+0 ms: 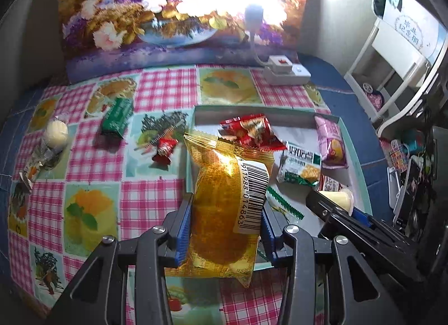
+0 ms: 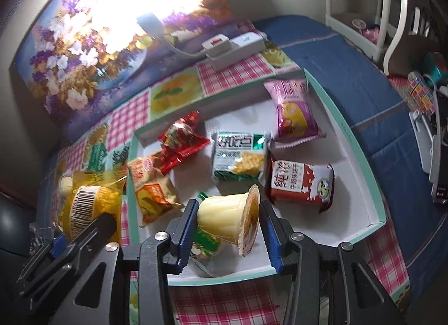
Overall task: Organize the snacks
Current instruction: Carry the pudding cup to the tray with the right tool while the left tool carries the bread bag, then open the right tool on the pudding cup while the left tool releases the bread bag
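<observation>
In the left wrist view my left gripper (image 1: 224, 229) is shut on a golden-yellow packet (image 1: 221, 207) with a barcode label, held over the near left edge of the white, teal-rimmed tray (image 1: 252, 109). In the right wrist view my right gripper (image 2: 228, 229) is shut on a pale yellow pudding cup (image 2: 226, 217) lying sideways, foil lid to the right, above the tray's (image 2: 361, 140) near part. The tray holds a pink packet (image 2: 294, 112), a green-white cracker packet (image 2: 240, 157), a red-white packet (image 2: 302, 185), red packets (image 2: 182, 140) and an orange packet (image 2: 151, 190).
On the checked cloth left of the tray lie a green packet (image 1: 116, 117), a small red candy (image 1: 163, 150) and a white round snack in clear wrap (image 1: 56, 133). A power strip (image 1: 285, 70) and a flower painting (image 1: 168, 16) stand behind. A white shelf (image 1: 392, 72) is at the right.
</observation>
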`<state>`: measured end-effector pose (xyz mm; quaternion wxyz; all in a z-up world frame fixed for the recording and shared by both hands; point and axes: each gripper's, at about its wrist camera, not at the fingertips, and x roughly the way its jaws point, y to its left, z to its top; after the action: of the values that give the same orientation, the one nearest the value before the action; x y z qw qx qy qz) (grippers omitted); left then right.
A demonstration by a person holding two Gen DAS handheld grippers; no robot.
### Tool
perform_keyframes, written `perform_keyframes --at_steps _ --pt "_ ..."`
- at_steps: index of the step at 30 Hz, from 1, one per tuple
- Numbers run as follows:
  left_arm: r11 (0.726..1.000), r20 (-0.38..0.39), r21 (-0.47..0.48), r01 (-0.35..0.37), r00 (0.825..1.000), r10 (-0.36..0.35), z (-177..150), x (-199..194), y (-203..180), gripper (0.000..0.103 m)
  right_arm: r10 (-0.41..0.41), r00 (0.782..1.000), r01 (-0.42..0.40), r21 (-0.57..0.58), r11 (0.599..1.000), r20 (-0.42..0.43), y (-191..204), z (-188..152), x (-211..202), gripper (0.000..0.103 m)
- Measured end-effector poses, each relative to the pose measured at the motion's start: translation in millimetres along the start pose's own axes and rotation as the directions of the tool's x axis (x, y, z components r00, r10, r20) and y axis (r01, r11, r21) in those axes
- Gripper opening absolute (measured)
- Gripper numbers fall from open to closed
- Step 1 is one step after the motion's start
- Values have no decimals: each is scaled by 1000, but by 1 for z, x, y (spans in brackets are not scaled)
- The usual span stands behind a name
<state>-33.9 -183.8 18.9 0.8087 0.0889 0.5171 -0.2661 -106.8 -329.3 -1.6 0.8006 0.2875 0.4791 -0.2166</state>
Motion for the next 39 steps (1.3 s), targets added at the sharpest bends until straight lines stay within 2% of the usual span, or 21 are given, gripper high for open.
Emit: perform_keyframes --at_steps 7,9,19,23,39 --pt "1000 -139 0 -5 990 5 -8 38 -1 45 -36 997 36 3 999 -66 -6 -3 21 47" --pt "1000 -157 -3 -7 988 6 -9 43 -1 45 -45 996 45 3 999 -82 -7 -4 25 47" --pt "1000 -172 -11 -8 985 6 -8 44 -4 46 -50 993 52 9 999 -104 -10 -5 30 47" --pt "1000 -160 -19 -15 987 12 -6 43 0 56 -52 994 55 20 998 -101 -10 -4 30 47" --pt "997 -112 -75 -35 993 27 2 32 14 58 -48 996 48 0 999 -73 -5 -2 24 47"
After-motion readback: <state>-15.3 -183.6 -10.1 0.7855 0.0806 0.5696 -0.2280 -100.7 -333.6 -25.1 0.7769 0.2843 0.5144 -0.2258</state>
